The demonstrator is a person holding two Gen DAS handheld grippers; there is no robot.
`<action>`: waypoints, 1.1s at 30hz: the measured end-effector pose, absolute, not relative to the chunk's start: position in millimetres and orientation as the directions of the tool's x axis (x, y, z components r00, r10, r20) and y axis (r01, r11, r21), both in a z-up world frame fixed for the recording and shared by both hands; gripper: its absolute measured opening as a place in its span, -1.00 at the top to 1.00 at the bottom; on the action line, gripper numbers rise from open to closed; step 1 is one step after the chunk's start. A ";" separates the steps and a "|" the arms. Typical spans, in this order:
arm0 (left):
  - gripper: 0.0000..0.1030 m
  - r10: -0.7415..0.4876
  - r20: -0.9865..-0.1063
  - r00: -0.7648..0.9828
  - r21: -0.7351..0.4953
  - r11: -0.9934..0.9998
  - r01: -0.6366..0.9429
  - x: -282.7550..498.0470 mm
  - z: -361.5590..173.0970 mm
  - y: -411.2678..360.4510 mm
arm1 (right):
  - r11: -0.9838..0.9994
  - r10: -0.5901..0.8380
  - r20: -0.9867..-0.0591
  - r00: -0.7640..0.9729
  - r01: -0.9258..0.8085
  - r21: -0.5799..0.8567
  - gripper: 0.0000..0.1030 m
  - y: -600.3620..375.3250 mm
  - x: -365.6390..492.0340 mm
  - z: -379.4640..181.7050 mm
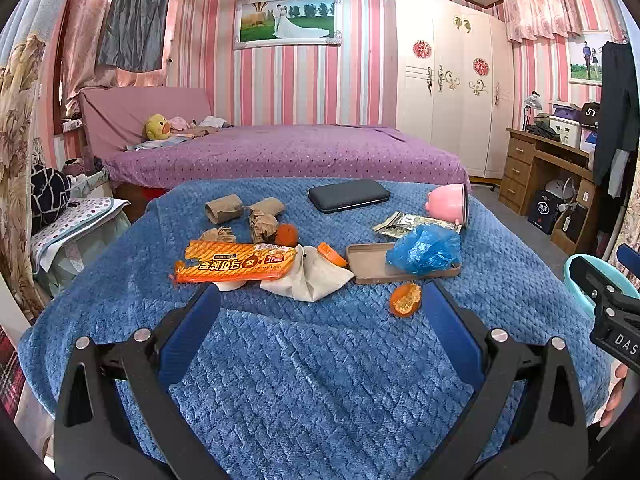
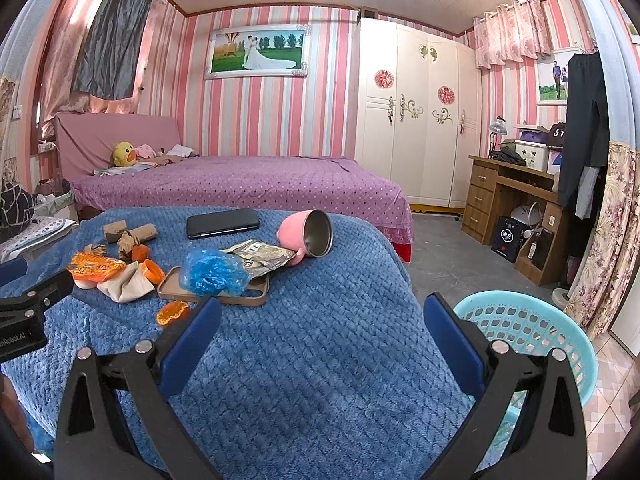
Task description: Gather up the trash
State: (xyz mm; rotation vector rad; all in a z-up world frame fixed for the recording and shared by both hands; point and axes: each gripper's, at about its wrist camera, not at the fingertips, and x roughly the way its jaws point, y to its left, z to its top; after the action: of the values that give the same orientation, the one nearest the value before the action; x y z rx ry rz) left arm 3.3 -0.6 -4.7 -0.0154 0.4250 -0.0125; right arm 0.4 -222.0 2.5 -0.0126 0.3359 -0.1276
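Note:
Trash lies on a blue blanket (image 1: 320, 360): an orange snack wrapper (image 1: 236, 264), crumpled brown paper (image 1: 262, 220), orange peel pieces (image 1: 405, 299), a blue plastic bag (image 1: 424, 249), a white cloth (image 1: 316, 276) and a printed packet (image 1: 404, 225). My left gripper (image 1: 320, 304) is open and empty, just short of the wrapper and the cloth. My right gripper (image 2: 322, 316) is open and empty over the blanket's right edge, beside a light blue basket (image 2: 532, 336). The wrapper (image 2: 94, 266), bag (image 2: 212, 272) and peel (image 2: 172, 313) also show in the right wrist view.
A dark phone (image 1: 348, 195), a tan phone case (image 1: 376, 266) and a tipped pink mug (image 1: 448, 203) also lie on the blanket. A purple bed (image 1: 288, 152) stands behind, a white wardrobe (image 1: 448, 92) and wooden desk (image 1: 536, 168) at right.

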 end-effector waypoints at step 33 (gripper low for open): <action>-0.90 -0.004 -0.426 0.905 -0.020 1.000 -0.005 5.5 -8.0 9.5 | 0.991 -0.135 -0.334 0.933 0.128 -0.043 -0.92 -215.5 4.0 -0.7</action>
State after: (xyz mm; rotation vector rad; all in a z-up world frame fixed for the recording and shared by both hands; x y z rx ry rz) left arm 5.5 9.5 -8.0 -0.0208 0.4397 0.0007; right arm 4.0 -215.5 -0.7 -0.0205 0.3427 -0.1344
